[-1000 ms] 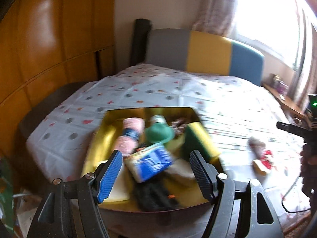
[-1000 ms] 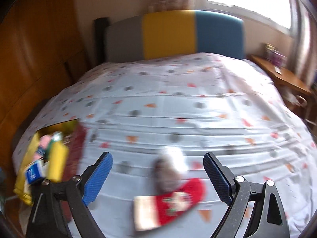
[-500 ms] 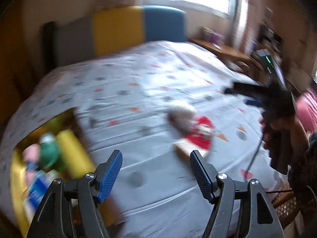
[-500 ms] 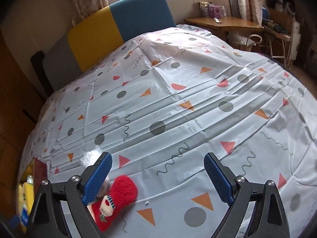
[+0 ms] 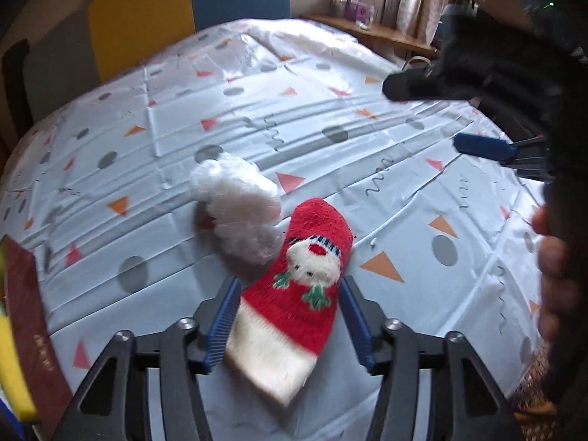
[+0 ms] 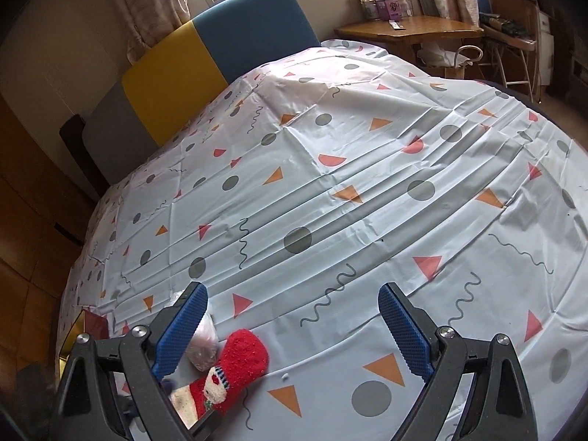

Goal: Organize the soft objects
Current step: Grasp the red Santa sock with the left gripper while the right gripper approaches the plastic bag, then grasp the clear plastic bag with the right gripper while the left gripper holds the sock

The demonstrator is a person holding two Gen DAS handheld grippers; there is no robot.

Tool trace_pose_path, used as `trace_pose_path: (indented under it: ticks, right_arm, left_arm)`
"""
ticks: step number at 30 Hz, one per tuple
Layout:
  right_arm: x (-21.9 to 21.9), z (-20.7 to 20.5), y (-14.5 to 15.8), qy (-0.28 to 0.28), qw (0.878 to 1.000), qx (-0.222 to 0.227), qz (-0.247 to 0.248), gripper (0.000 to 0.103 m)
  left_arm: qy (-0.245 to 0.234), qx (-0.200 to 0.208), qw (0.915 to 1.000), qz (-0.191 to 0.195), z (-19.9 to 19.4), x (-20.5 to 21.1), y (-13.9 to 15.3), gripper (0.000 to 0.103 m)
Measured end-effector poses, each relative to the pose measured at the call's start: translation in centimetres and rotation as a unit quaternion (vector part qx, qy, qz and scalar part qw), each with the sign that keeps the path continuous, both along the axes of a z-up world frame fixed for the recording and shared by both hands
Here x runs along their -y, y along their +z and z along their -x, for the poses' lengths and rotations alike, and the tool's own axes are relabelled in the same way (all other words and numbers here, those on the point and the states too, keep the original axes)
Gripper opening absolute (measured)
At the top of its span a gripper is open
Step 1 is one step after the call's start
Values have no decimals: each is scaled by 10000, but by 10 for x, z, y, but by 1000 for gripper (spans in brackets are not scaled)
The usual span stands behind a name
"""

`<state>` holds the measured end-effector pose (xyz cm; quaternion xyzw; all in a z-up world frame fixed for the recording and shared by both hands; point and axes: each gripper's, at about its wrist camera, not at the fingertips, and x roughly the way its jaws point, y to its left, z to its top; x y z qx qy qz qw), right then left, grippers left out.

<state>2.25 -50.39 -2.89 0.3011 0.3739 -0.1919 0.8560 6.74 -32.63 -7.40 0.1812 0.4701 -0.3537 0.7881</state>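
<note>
On the bed, seen from the left wrist, the left gripper (image 5: pixel 286 318) has swung from the box to the red sock (image 5: pixel 297 294), its spread fingers now straddling it, ready to grasp. From the right wrist, the right gripper (image 6: pixel 292 325) hangs released above the sheet (image 6: pixel 367 191), the sock at its lower left.

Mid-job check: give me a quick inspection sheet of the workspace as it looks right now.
Surface: patterned sheet over the bed, creased, mostly bare.
Job's things: red snowman sock lying flat; white fluffy bundle just beyond it, touching or nearly so.
Clutter: dark red box edge with a yellow item at the far left.
Grippers: left gripper open, its fingers either side of the sock, not closed on it; right gripper open over bare sheet.
Cables: nothing seen.
Surroundings: grey, yellow and blue headboard; wooden side table with small items; curtains and window behind.
</note>
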Motion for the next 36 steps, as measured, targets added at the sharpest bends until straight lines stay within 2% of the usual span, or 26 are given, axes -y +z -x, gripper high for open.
trace_pose_path:
  ticks: [4,5,6,7,12,15,17,18,19,28,36]
  right_arm:
    - [-1,-2,-2,40,10000,-21,-10,95]
    - [-1,-3,-2,47,10000,-41,20,95]
    - [-1,-3,-3,57,9999,-64,56,95]
    - [-2,-4,-3,80,9999,-83,93,95]
    - [-8,-7,-2,276,9992,-89,258,95]
    - [-14,-10,-3,434,9984,-125,328,95]
    - [-18,-12,-4,537,9979,-158,318,95]
    - [-21,-13,-5,608,9975,-176,313,95]
    - [-24,-15,-6,700,9968,-202,317,95]
    - [-65,-37,-18,1699,9844,-408,219,87]
    - [-105,-102,-38,2156,9726,-824,269,87]
  left_arm:
    - [95,-90,9998,-115,-9,18,-19,52]
    - [127,-40,9998,-131,-9,19,-20,39]
    - [150,-16,9999,-52,-8,16,-18,20]
    - [150,-111,9998,15,-7,14,-17,16]
    - [257,-103,9995,173,20,-26,-3,15]
    - [410,292,9987,12,42,-56,-3,16]
    - [493,344,9980,-182,46,-72,-13,20]
    - [494,547,9973,-1,53,-83,-15,20]
    - [513,648,9966,-9,56,-88,-17,20]
    - [500,834,9951,185,59,-96,-18,20]
    - [532,859,9944,310,61,-97,-20,20]
